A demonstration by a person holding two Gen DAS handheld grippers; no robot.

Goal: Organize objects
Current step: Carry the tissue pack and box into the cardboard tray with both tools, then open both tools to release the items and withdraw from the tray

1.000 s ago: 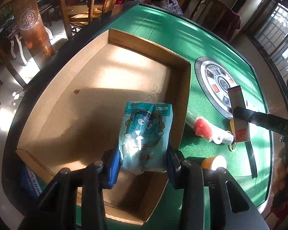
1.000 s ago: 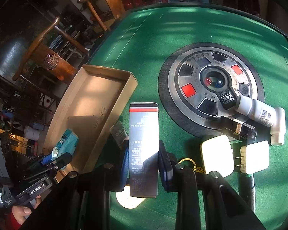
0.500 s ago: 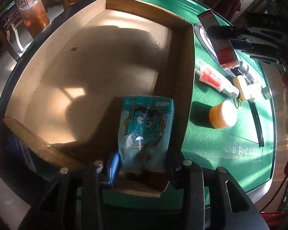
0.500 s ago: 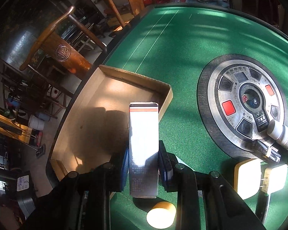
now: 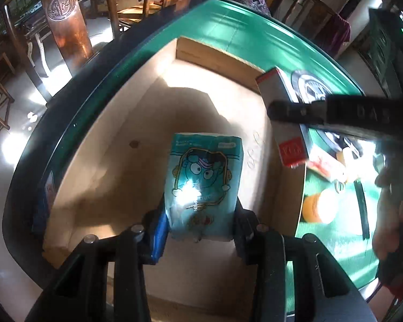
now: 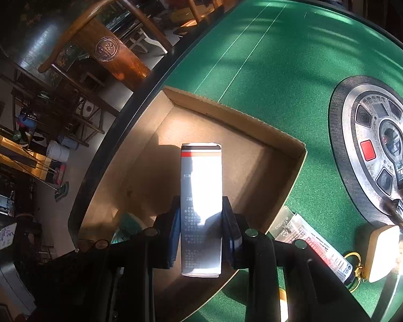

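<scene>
The teal snack pouch (image 5: 204, 185) hangs over the near part of the cardboard tray (image 5: 115, 166), clamped between the pads of the left gripper (image 5: 201, 230). The grey carton (image 6: 201, 201) (red band near its far end) is gripped just as firmly by the right gripper (image 6: 201, 230), and it now sits above the tray's right half rather than over the green felt table (image 6: 282, 61), where it was a second ago. Half a second back it was only crossing the tray's right wall — so the carry looks nearly done, and both items seem ready to be lowered and let go. Neither touches the tray floor that I can tell. Left on the felt to the right: an orange lid (image 5: 319, 206), a clear packet (image 6: 311, 244) and white plug adapters (image 6: 384, 252) — still to be sorted, I'd judge.
</scene>
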